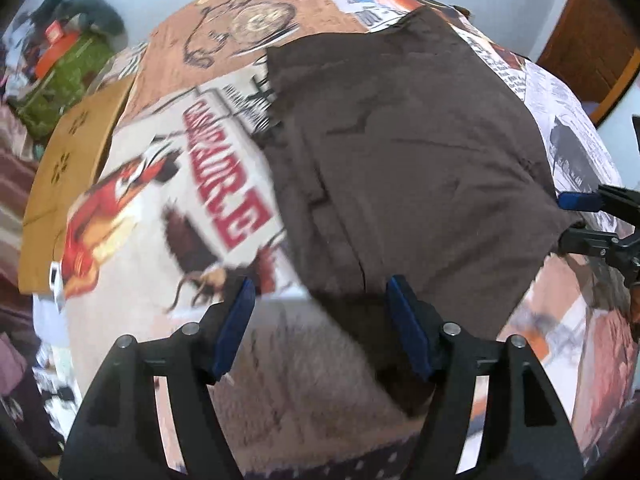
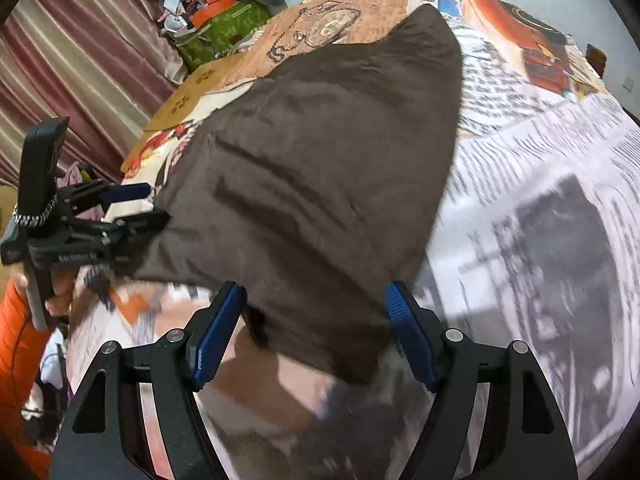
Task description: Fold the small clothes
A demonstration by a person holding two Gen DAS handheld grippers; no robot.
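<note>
A: Entry, garment position. The brown garment lies spread on the bench, which is covered in printed newspaper-style sheets. Creases run across the cloth; one corner points to the far edge of the bench.

B: Left tongs?

A: In the left wrist view they are held low over the near edge of the cloth, pointing forward across it. The jaws stand wide apart. The right blue pad sits over the garment's near hem, the left pad over the bare printed sheet. Nothing is pinched between them.

B: Right tongs?

A: Same attitude in the right wrist view: low, aimed forward, jaws spread wide and straddling the near corner of the brown cloth. No grip on it that the view shows.

B: Cross-check from the other camera?

A: The right wrist view shows the left tongs at the left, lying sideways at the garment's side edge, with the person's hand on the handle and an orange sleeve below. Blue pads there are apart. The left wrist view catches the right tongs at the cloth's right-hand corner, pads also separated.

B: Surroundings?

A: A cardboard sheet by the bench's left side, a green box beyond, and striped curtains behind.
</note>
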